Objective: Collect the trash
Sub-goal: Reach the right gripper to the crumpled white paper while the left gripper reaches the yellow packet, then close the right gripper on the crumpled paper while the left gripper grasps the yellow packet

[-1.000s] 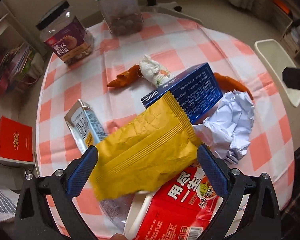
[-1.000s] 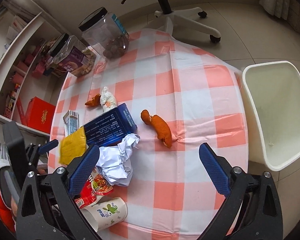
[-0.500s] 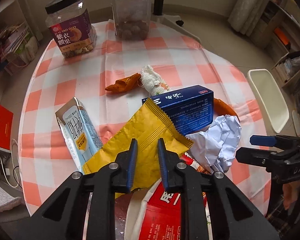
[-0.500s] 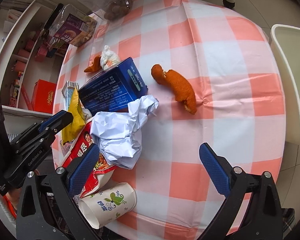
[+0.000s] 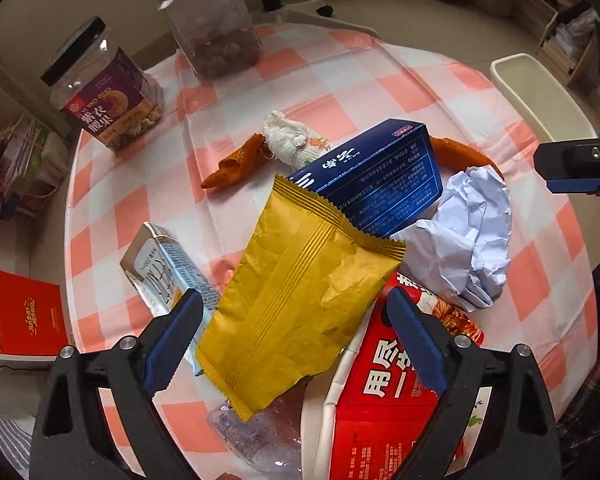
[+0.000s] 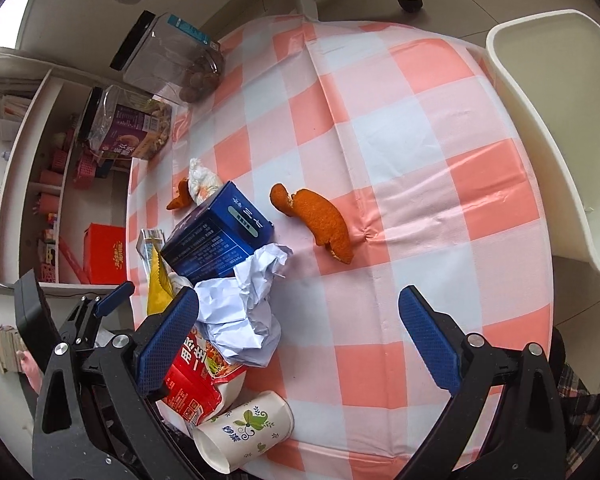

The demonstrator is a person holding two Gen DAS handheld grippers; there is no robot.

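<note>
A heap of trash lies on the checked round table (image 6: 400, 128). A yellow snack bag (image 5: 300, 304) lies between the open jaws of my left gripper (image 5: 296, 344), on top of a blue box (image 5: 376, 184), a milk carton (image 5: 168, 272) and a red noodle package (image 5: 384, 408). Crumpled white paper (image 5: 468, 240) lies to the right. My right gripper (image 6: 300, 344) is open and empty above the table's near edge, with the paper (image 6: 240, 312) by its left finger. An orange peel (image 6: 320, 220) lies ahead of it.
A white bin (image 6: 560, 128) stands beside the table on the right. Two clear jars (image 5: 108, 92) stand at the far edge. A paper cup (image 6: 244, 428) lies at the near edge. A second peel (image 5: 236, 164) and a tissue wad (image 5: 288, 140) lie mid-table.
My left gripper was shut half a second ago and has now opened wide around the yellow bag. My right gripper has shifted slightly and stayed open.
</note>
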